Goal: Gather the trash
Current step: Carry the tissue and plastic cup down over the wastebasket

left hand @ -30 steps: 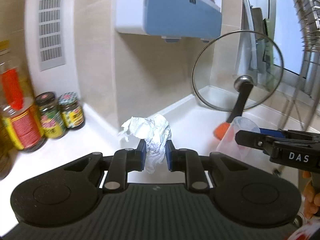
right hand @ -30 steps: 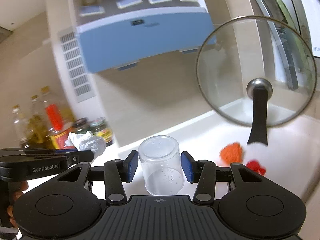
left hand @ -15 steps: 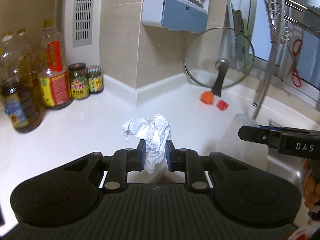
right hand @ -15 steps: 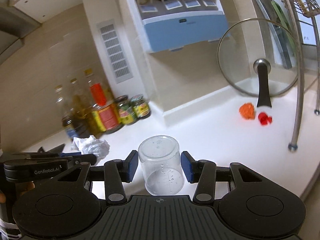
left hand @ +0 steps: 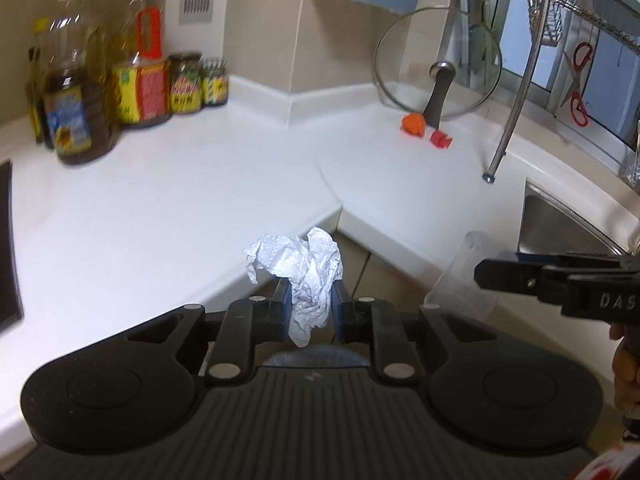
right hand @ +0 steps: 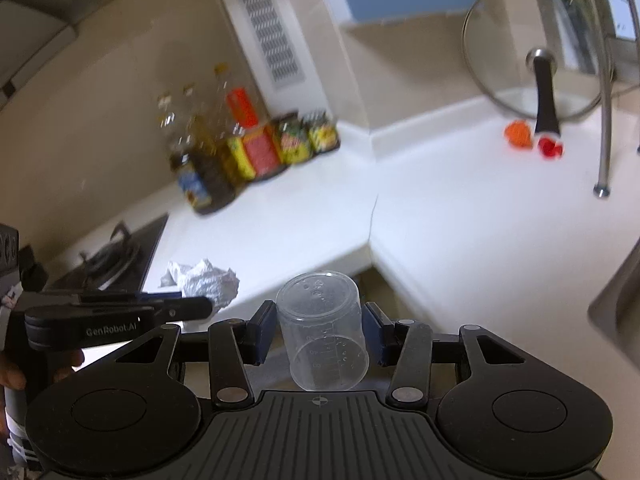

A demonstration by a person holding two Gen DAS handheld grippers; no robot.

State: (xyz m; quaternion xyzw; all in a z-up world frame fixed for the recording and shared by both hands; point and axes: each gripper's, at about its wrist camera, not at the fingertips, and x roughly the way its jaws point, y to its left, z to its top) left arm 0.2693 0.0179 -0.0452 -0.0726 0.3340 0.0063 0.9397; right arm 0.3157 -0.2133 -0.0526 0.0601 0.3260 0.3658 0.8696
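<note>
While each gripper grips trash, orange scrap (left hand: 413, 124) beside lid (left hand: 438, 64)

black gripper (left hand: 310, 314) frames, blue-padded fingers (left hand: 285, 308), silver screws, white "genrobot.ai" lettering.

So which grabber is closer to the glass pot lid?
Right, though it's close. The right gripper, holding the plastic cup, sits on the glass lid's side of the counter corner; the left gripper, holding crumpled paper, is farther over.
</note>
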